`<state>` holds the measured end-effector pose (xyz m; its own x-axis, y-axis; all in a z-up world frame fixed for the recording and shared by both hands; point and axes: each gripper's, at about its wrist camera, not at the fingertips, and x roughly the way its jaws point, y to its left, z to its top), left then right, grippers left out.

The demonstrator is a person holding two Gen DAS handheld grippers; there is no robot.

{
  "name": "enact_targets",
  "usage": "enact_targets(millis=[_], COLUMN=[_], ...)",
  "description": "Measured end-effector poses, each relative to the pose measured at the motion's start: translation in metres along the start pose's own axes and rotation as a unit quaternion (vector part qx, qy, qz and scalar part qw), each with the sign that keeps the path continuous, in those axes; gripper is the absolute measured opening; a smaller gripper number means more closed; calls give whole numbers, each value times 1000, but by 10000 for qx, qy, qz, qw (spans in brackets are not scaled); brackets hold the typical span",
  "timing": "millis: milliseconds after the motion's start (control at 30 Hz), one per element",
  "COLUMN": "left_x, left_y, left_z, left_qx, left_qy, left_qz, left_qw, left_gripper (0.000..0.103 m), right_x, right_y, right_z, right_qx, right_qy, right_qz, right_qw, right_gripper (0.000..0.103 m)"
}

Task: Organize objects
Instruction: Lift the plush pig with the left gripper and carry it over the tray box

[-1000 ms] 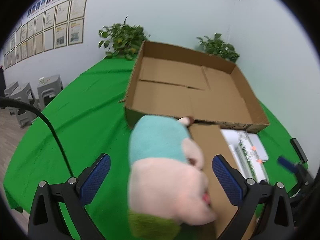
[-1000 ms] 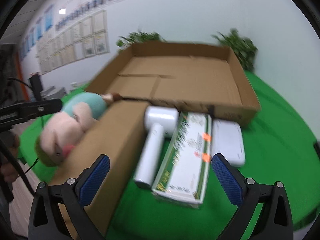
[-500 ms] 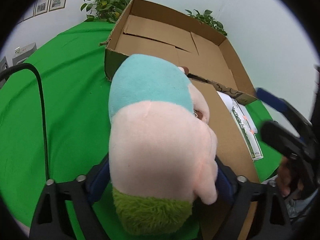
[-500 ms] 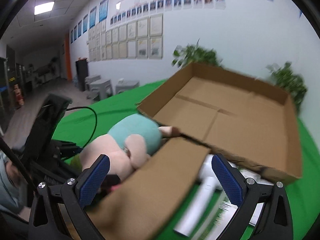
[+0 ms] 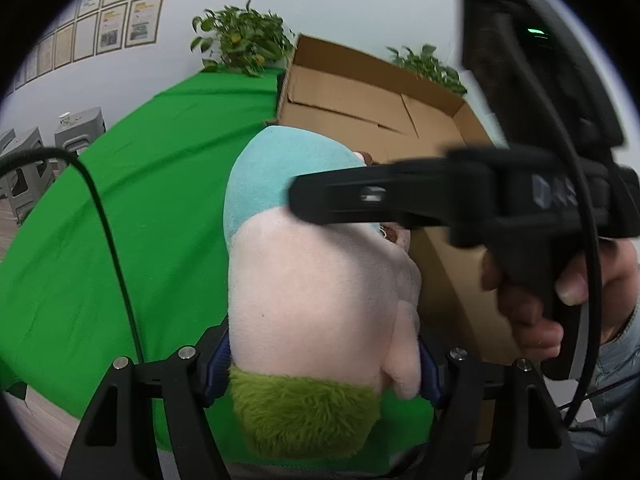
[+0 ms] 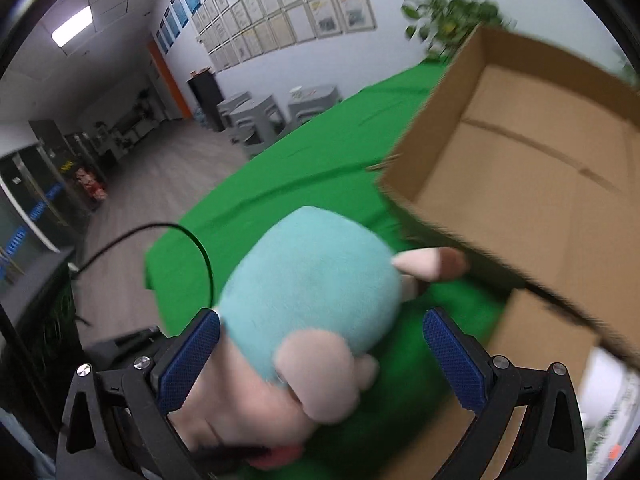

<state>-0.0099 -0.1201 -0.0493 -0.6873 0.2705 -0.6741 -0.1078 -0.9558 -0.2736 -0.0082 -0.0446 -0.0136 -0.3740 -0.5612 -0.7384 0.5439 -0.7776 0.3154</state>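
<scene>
Pinching the soft pink, teal and green plush toy [image 5: 320,300], left gripper [image 5: 324,364] jaws squeeze its pink middle above green cloth [image 5: 120,220]. Right gripper [image 6: 320,352] gapes around teal end. Light, squashy; grip mid-body. Open cardboard box [image 5: 360,108] beyond.

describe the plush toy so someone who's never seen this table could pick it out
Start at the big open cardboard box on the green tablecloth. Just in front of its near wall lies the plush toy, clamped in the left gripper. It is the only soft thing there: pale pink body, teal cap-like end, shaggy green patch at the other.
</scene>
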Motion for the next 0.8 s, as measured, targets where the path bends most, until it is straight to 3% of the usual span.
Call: enact_targets(millis=[67,233,333,567,800], left_x=[-7,-15,-20,-25,-24], left_y=[0,1,-1,-25,-70], left_z=[1,7,15,61,133], left_qx=[-15,-111,-36,529,1326], left_qy=[-102,-171,-251,-675,-1411], left_qz=[55,237,388,621,370], left_qw=[9999,9995,9989,9944,9804], left_gripper=[72,70,70,70,70], right_x=[13,30,31,3,-90], right_y=[9,24,30,28,14], right_z=[5,11,17,51,93], right_qx=[220,496,554,487,139], right_qy=[248,319,189,-561,-1764], right_qz=[381,467,649,724,198], right_qw=[9987,9972,9962,9946,9840], right_gripper=[103,101,91,78,71])
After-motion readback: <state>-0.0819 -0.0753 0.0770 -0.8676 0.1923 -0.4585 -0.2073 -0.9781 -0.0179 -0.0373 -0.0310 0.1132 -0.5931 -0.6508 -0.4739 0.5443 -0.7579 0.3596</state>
